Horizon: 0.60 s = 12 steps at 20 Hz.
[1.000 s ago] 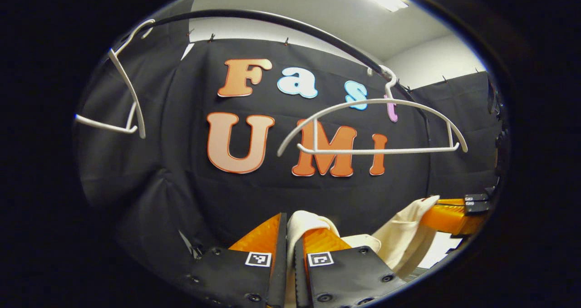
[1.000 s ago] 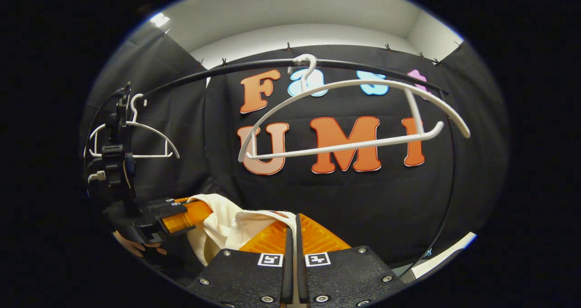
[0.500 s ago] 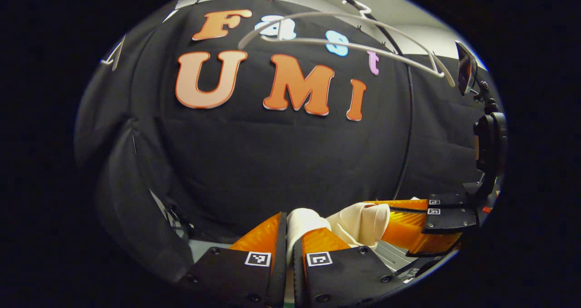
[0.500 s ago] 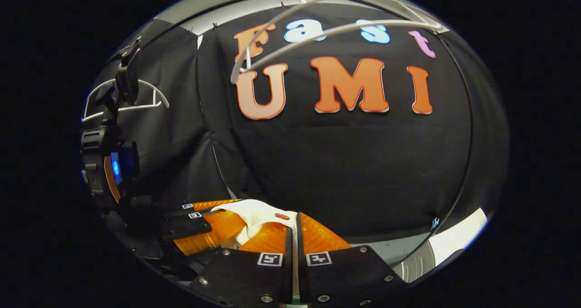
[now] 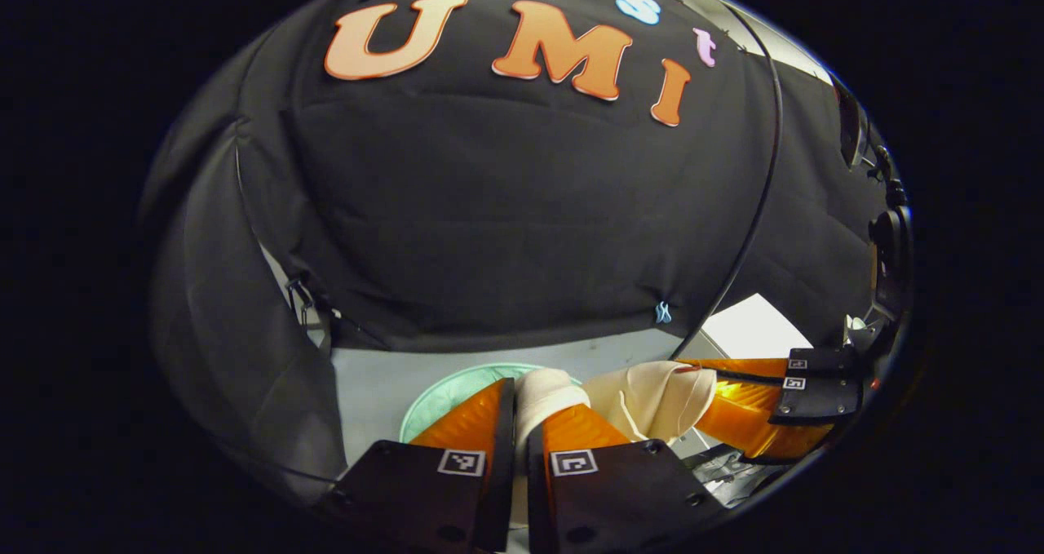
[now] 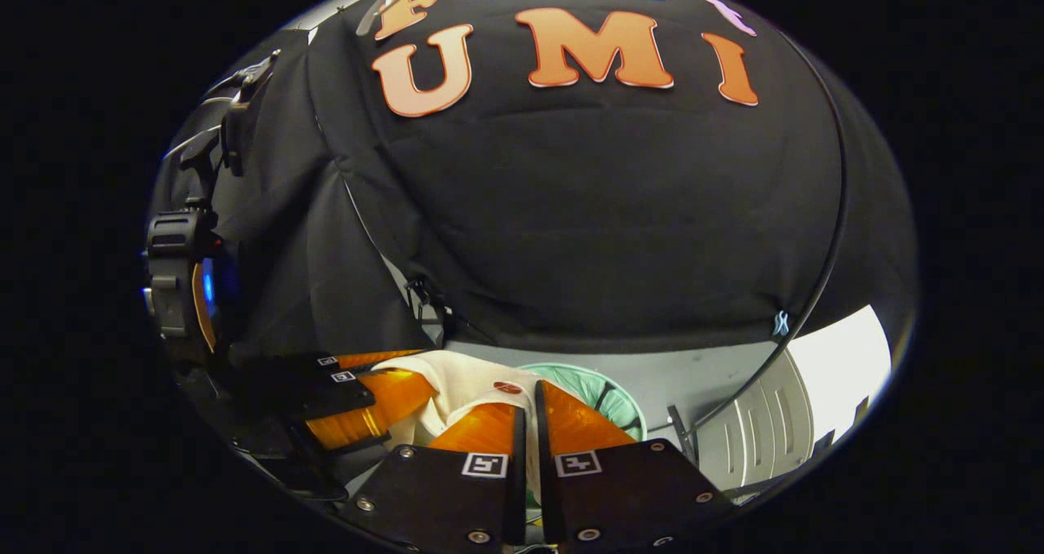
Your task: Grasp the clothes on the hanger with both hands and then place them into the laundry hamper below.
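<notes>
In the left gripper view, the left gripper [image 5: 520,411] sat at the bottom centre of the frame with its two fingers drawn almost together, a fold of the cream-white cloth garment [image 5: 652,395] pinched between them and bulging out above the tips. The rest of that garment spread toward the lower right, where the right gripper [image 5: 738,407] reached in from the right edge and had its fingers closed against the cloth as well. Just behind the left gripper's fingertips, in the lower middle of the frame, lay the pale green round laundry hamper [image 5: 457,383], part of its rim showing on the grey floor [image 5: 375,383]. A thin black curved rail [image 5: 754,211] ran down the right half of the frame.

In the right gripper view, the right gripper [image 6: 528,423] stood at the bottom centre, its fingers nearly touching with a thin edge of the garment [image 6: 457,378] caught between them. The cloth bunched to the left of the fingers and ran to the left gripper [image 6: 383,395], which came in from the lower left and gripped its other end. The green hamper [image 6: 608,395] showed just right of the fingertips and beyond them, lower than the cloth. A white slatted panel [image 6: 771,436] stood at the lower right.
</notes>
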{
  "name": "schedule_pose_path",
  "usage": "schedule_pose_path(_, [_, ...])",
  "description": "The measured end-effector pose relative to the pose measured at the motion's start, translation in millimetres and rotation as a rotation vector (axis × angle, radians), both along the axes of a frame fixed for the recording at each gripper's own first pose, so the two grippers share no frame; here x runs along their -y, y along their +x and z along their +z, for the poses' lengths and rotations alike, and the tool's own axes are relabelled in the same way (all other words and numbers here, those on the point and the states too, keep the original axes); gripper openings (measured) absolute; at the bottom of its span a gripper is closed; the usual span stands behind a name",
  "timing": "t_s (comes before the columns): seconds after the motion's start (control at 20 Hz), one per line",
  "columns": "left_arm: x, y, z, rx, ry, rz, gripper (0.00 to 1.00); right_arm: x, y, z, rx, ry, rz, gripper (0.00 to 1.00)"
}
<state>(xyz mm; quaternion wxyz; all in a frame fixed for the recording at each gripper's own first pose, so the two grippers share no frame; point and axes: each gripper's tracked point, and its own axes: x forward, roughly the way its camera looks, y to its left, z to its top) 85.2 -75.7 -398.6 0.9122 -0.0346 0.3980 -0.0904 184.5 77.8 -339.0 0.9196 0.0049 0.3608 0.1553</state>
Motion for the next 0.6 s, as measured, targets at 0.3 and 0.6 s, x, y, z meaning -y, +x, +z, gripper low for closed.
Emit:
schedule_pose_path(0.3, [-6.6,-17.9,-23.5,-0.094,-0.016,-0.001,0.7,4.7,-15.0,-34.5,-0.077,-0.033,-0.023,0.27])
schedule_pose_path(0.6, [-16.5,-28.9,-29.2,-0.124,-0.003,0.012,0.98,12.2,-26.5,-37.4,-0.086,-0.05,-0.035,0.75])
